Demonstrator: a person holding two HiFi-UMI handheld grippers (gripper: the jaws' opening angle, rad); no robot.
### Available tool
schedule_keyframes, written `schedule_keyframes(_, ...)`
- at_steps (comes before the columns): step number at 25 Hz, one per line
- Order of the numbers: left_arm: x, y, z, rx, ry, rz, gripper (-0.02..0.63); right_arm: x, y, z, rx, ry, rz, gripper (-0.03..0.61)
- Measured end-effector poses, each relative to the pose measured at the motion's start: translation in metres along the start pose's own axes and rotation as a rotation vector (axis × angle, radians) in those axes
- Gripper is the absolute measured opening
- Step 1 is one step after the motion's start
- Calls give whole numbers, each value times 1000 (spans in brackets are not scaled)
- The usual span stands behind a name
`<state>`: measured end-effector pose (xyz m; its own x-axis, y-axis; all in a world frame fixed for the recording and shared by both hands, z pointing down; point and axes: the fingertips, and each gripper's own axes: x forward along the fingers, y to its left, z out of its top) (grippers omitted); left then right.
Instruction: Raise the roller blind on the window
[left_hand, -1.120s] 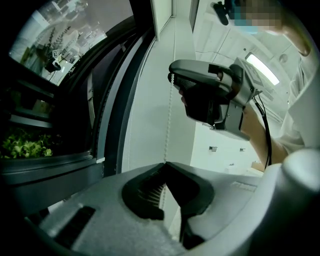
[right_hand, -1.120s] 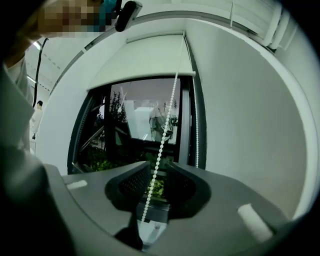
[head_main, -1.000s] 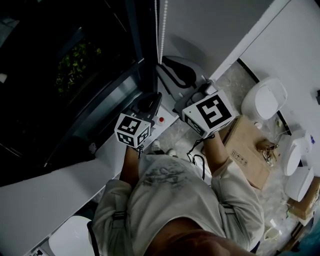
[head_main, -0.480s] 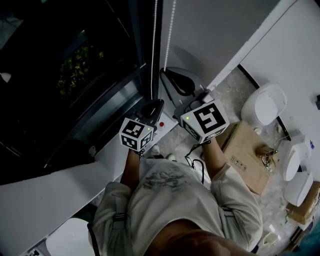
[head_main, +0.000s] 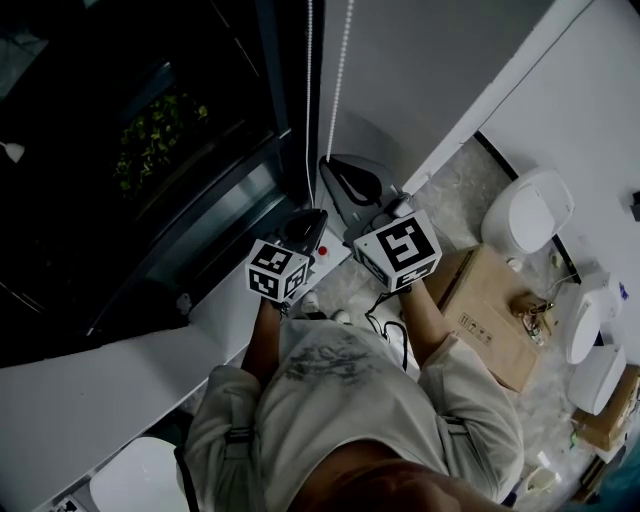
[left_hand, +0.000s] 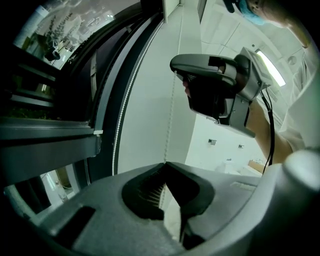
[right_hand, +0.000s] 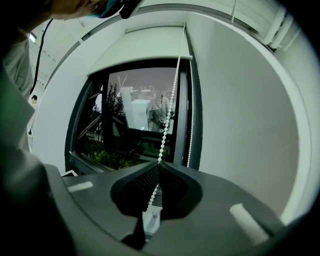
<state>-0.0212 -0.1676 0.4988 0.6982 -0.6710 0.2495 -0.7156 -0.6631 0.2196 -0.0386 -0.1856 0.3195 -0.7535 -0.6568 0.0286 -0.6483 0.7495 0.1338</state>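
Dark black-framed window (head_main: 150, 150) set in a pale wall; the white roller blind (right_hand: 145, 47) sits rolled high at the window top. A white beaded pull chain (right_hand: 170, 100) hangs beside the frame. My right gripper (right_hand: 158, 164) is clamped on it. My left gripper (left_hand: 165, 164) is likewise clamped, jaws nearly together.

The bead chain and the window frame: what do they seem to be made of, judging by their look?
Bead chain: small, round, white beads with a dull sheen, so probably plastic. Window frame: dark, smooth, straight-edged profiles, so likely coated or painted metal, though plastic cannot be ruled out.
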Motion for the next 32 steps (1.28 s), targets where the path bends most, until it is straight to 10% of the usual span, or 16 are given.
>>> schedule_keyframes(32,19,9,-78,-91,150,-11,14,-6,23,-74,44,114,2,9)
